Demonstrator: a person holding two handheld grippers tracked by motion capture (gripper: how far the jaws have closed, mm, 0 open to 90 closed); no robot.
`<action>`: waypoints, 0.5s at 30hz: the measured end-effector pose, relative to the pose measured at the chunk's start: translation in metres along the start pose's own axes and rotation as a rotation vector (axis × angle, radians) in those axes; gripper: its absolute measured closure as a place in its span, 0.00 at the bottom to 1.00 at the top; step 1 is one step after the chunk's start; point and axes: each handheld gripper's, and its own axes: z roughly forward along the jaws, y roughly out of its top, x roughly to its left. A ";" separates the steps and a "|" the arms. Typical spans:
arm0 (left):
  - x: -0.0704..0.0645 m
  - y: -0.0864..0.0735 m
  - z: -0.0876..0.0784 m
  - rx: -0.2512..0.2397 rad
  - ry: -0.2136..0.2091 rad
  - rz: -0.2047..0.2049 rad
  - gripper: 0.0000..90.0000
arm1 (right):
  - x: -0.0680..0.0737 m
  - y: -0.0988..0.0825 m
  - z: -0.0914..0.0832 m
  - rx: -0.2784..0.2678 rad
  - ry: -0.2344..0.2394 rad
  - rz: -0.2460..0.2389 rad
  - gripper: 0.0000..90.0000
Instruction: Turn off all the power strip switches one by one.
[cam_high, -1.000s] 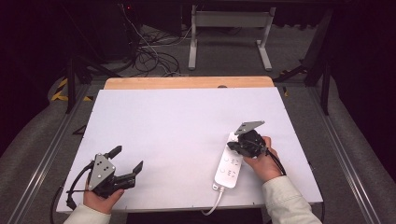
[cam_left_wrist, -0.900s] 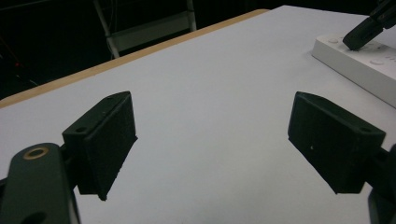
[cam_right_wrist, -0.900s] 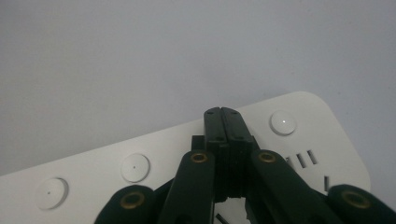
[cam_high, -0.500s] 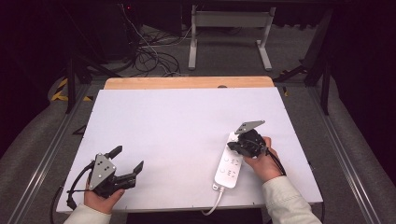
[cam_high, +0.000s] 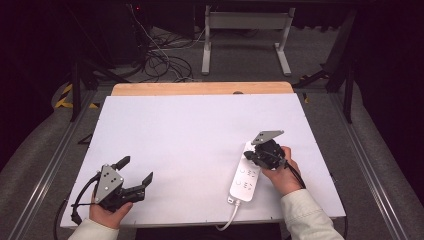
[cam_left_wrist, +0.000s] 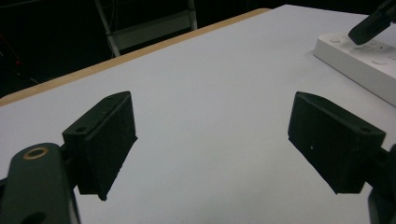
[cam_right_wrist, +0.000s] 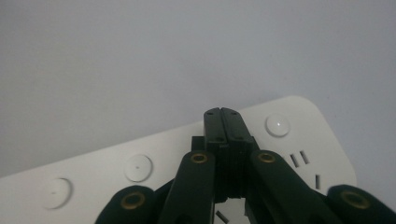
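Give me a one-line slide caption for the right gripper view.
Right gripper, jaws shut together, poised over a white power strip lying on the white table.

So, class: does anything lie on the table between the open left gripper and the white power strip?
Nothing visible does. Bare white table lies between the left gripper and the power strip, where the shut right gripper sits.

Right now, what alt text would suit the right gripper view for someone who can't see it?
The right hand-held gripper, jaws shut together, points down at a white power strip with round buttons, lying on a plain white table.
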 end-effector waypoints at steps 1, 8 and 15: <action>0.000 0.000 0.000 -0.001 -0.002 0.003 0.17 | 0.000 0.002 -0.008 -0.058 0.016 0.008 1.00; 0.000 0.000 0.000 -0.002 0.002 0.002 0.17 | 0.002 0.008 -0.023 -0.116 0.020 0.006 1.00; 0.000 0.000 0.000 -0.001 0.003 0.001 0.17 | 0.002 0.010 -0.025 -0.121 0.009 -0.004 1.00</action>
